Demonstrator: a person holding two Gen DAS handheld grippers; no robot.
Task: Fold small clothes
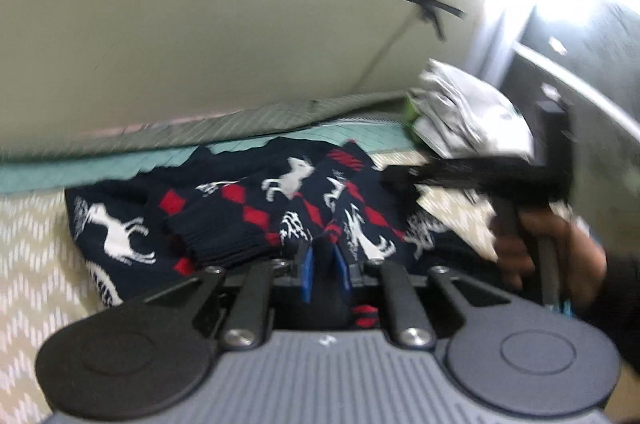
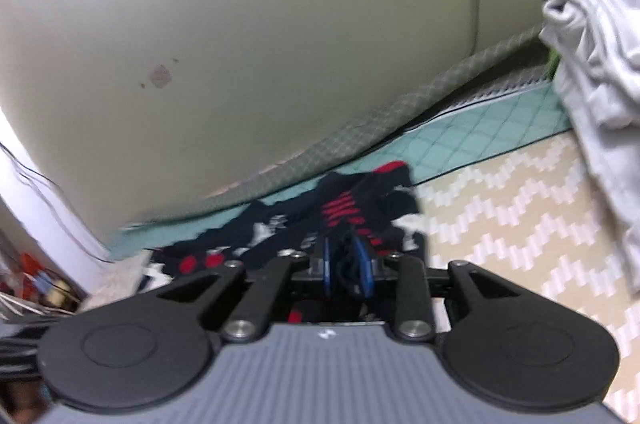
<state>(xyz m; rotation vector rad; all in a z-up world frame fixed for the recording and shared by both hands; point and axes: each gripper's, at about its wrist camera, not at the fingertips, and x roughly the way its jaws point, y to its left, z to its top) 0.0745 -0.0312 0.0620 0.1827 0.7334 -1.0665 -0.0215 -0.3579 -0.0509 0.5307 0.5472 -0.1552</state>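
A navy knitted sweater point(image 1: 248, 207) with white deer and red diamonds lies crumpled on the zigzag-patterned bedspread point(image 1: 32, 244). In the left wrist view, my left gripper point(image 1: 324, 270) is shut on a raised fold of it, the cloth pinched between the blue pads point(image 1: 306, 274). The right wrist view shows the same sweater point(image 2: 352, 212) bunched at my right gripper point(image 2: 346, 266). Its blue pads stand a little apart with dark knit loosely between them. From the left view the right gripper point(image 1: 472, 177) is a dark blur over the sweater's right edge, with a person's hand point(image 1: 544, 256) on its handle.
A pile of white and grey clothes point(image 1: 468, 115) sits at the back right; it fills the right edge of the right wrist view as the white clothes pile point(image 2: 592, 35). A teal quilted mattress edge point(image 2: 492, 127) runs along the cream wall point(image 1: 200, 23). Clutter point(image 2: 44, 288) lies at the far left.
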